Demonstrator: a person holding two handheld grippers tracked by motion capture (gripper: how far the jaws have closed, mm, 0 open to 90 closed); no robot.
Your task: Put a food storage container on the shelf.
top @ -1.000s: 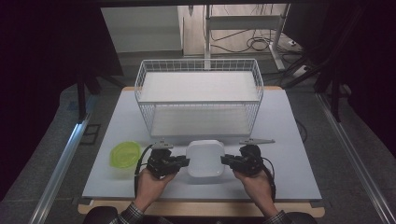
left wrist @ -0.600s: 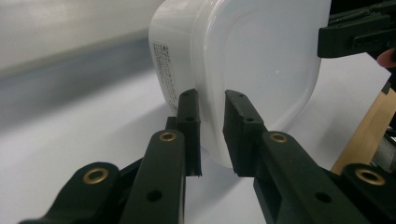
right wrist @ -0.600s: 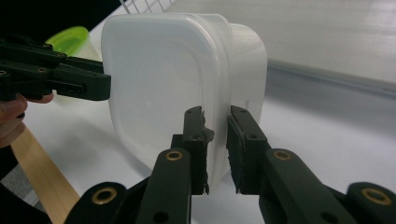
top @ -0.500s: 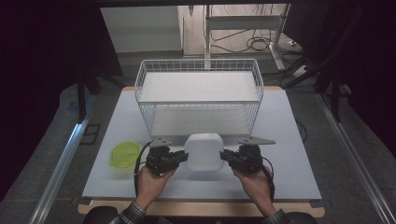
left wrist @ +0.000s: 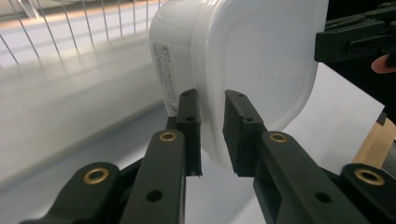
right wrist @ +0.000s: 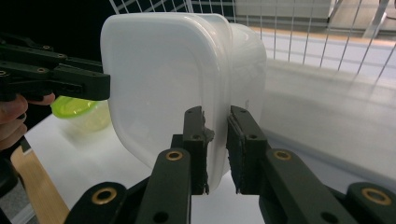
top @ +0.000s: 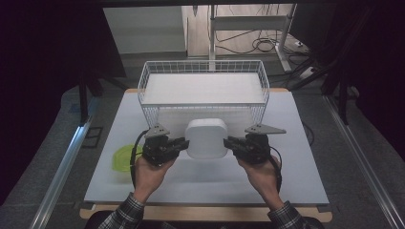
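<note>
- At the near edge of the high view, two forearms in plaid sleeves come up from the bottom, each hand gripping a black claw.
- The left claw [top: 183, 142] is clenched on the left rim of a white lidded container [top: 206, 138]; in the left gripper view its two pads pinch the rim where lid meets tub, beside a printed label on the tub's wall.
- The right claw [top: 230, 142] grasps the opposite rim of the same container; the right gripper view shows its pads pressed on either side of the lid's edge.
- The container [left wrist: 243, 60] hangs between the two claws, lifted clear of the white surface [top: 286, 171], its lid turned toward the person, with its upper edge overlapping the basket's front wall in the high view.
- A grey three-cornered plate sits on top of each claw, and a dark cable trails back along each wrist.
- To the left of the left hand, a small green bowl [top: 122, 156] rests on the surface, apart from the container; it also appears beyond the container in the right gripper view [right wrist: 79, 112].
- Just behind the container stands a white wire basket [top: 148, 81] on the surface.
- Beyond the surface, a metal frame and loose cables lie on the floor in dim light.
</note>
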